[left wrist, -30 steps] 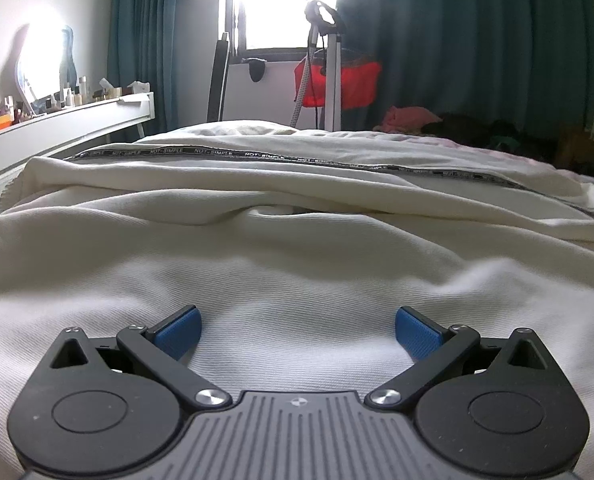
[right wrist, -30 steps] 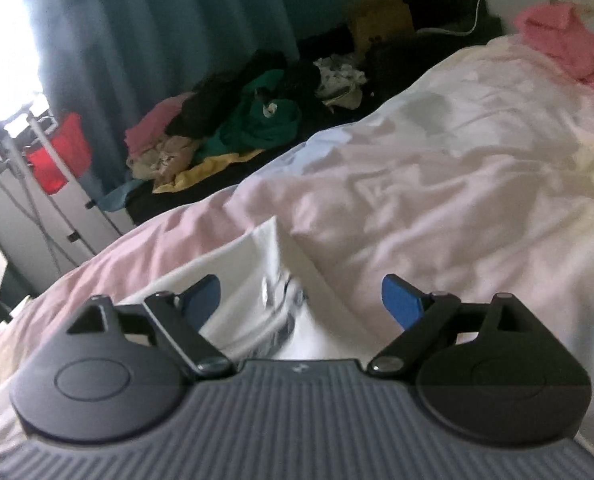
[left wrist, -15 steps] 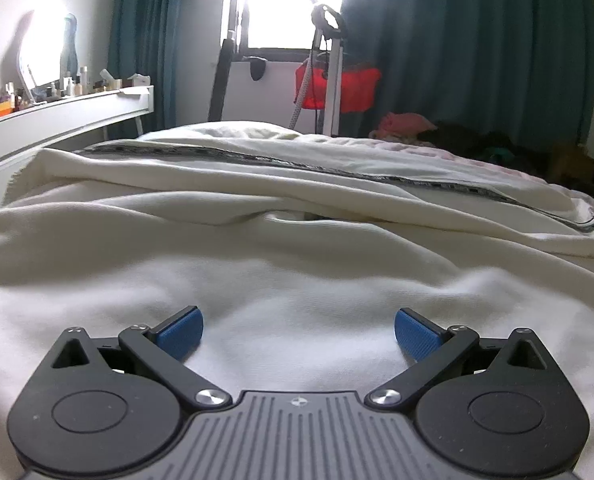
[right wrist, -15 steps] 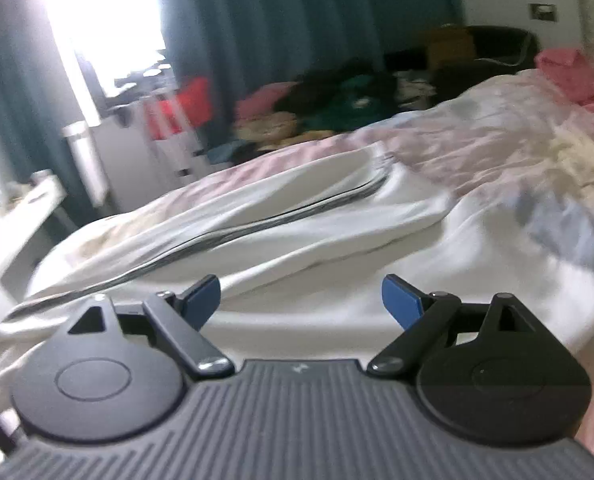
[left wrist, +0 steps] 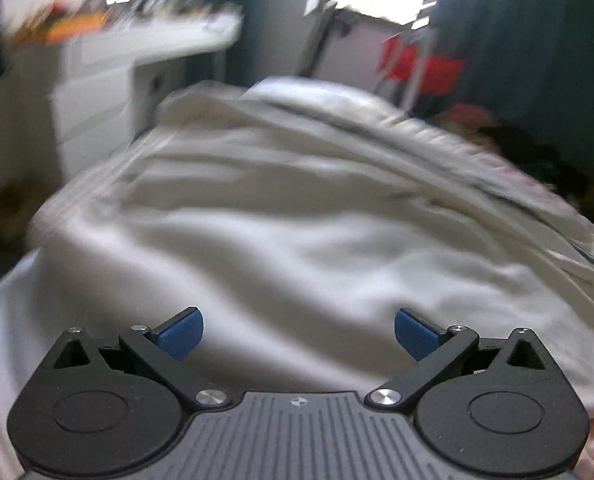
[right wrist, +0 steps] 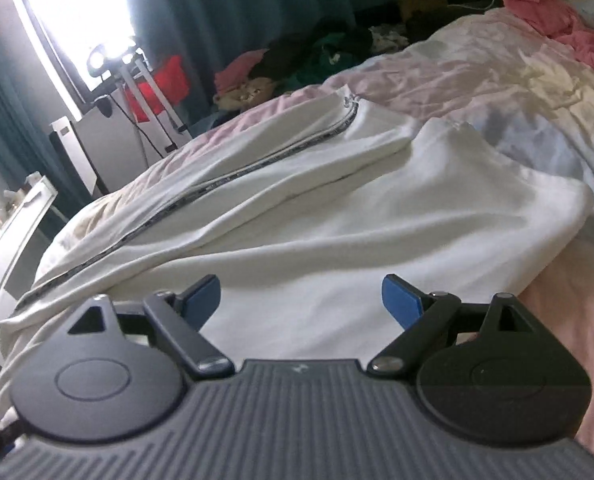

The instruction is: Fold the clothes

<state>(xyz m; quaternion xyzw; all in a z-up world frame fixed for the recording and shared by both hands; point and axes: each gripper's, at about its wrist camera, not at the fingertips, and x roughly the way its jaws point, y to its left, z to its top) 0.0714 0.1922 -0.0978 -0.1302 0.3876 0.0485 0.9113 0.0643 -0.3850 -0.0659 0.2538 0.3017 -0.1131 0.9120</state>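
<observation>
The left gripper (left wrist: 299, 332) hangs over a cream-white garment (left wrist: 281, 240) spread across a bed, its blue pads (left wrist: 180, 330) wide apart with nothing between them. A dark trim stripe (left wrist: 477, 188) runs along the garment's far fold. A blurred white dresser (left wrist: 137, 64) stands beyond, left.

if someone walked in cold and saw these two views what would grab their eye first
The big cream-white garment with a dark printed trim stripe, spread across the pink-and-pastel bedsheet, fills the middle of both views. At the bottom of each picture sit the blue-padded jaws, wide apart with nothing between them: the left gripper and the right gripper. Behind, a glaring window between teal curtains draws the eye, with a heap of mixed clothes beyond the bed.
</observation>
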